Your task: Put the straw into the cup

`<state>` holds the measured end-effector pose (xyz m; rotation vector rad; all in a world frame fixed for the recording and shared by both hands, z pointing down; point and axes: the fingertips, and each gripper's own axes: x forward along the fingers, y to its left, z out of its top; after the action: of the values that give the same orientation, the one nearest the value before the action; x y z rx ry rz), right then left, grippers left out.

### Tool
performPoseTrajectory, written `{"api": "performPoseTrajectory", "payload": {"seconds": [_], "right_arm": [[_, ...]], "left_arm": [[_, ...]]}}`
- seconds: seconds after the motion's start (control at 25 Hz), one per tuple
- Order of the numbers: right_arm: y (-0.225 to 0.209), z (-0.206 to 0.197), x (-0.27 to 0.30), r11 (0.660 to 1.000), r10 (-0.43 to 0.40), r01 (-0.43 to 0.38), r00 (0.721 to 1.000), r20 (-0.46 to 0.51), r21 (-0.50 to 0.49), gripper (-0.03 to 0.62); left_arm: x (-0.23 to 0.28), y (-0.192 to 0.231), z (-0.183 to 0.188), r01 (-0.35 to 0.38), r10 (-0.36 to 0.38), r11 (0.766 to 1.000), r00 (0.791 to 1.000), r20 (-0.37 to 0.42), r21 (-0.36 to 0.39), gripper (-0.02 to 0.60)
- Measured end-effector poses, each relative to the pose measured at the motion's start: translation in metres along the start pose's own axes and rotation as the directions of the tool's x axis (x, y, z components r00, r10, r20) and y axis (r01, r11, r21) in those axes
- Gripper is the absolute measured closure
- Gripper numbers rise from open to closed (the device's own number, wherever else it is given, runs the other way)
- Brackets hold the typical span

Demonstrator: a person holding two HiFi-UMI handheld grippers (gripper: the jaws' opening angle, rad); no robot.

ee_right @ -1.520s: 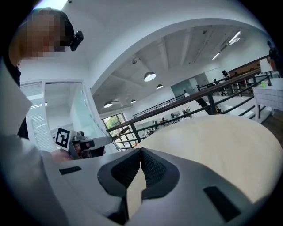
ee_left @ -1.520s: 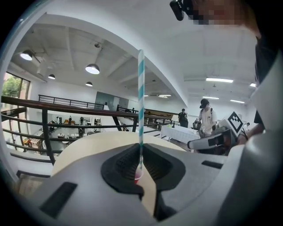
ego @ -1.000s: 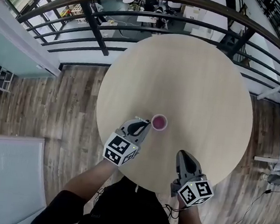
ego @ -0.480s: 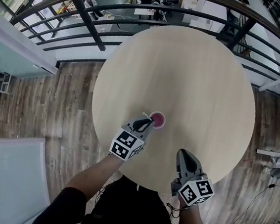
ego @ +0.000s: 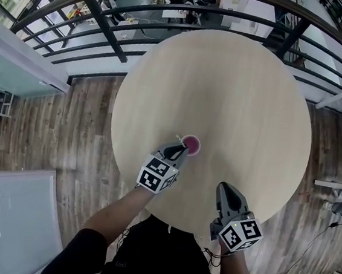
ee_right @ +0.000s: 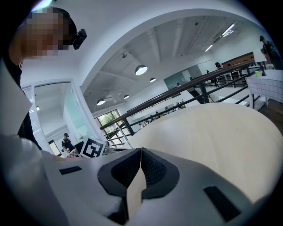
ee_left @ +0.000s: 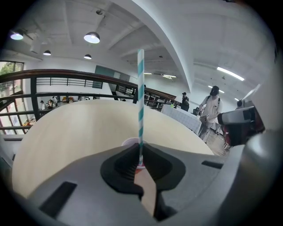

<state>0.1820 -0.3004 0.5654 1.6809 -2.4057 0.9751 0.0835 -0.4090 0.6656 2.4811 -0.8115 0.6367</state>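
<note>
Plainly the left gripper (ego: 178,149) is the nearer one. Its fingers are pinched on the straw (ee_left: 140,88), which stands upright, its long axis close to vertical and most of its striped length above the grip. The pink cup (ego: 191,145) sits on the surface (ego: 237,85) just beyond and below those fingers. In the left gripper view its rim peeps out right behind the straw's lower end, but I cannot tell whether that end has entered the cup's mouth. The right gripper (ego: 226,191) waits well apart from the cup, on its near right side, with its fingers shut together and nothing between them. Compared with a second ago, the left gripper has closed in on the cup from the near left and sunk lower, bringing the straw up to the rim. The right one has not moved.
</note>
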Motion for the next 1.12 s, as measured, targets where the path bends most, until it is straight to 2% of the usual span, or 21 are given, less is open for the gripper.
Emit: {"api": "performPoseTrajectory", "payload": {"seconds": [0.32, 0.56, 0.84, 1.12], "right_arm": [[0.001, -0.002, -0.010, 1.000, -0.005, 0.005, 1.000, 0.006, -0.003, 0.572], [0.008, -0.006, -0.013, 1.000, -0.006, 0.006, 1.000, 0.007, -0.011, 0.572], [0.014, -0.004, -0.022, 1.000, 0.000, 0.000, 1.000, 0.013, -0.027, 0.572], [0.035, 0.007, -0.037, 0.998, 0.025, -0.023, 0.999, 0.037, -0.060, 0.572]], "left_arm": [[0.002, -0.006, -0.007, 0.021, -0.022, 0.999, 0.999, -0.023, -0.034, 0.549], [0.001, -0.007, -0.015, 0.034, -0.036, 0.999, 0.999, -0.037, -0.042, 0.499], [-0.010, -0.005, -0.016, -0.018, 0.016, 0.999, 0.999, -0.031, -0.039, 0.419], [-0.044, -0.012, -0.016, -0.059, 0.058, 0.997, 0.998, -0.007, -0.048, 0.405]]}}
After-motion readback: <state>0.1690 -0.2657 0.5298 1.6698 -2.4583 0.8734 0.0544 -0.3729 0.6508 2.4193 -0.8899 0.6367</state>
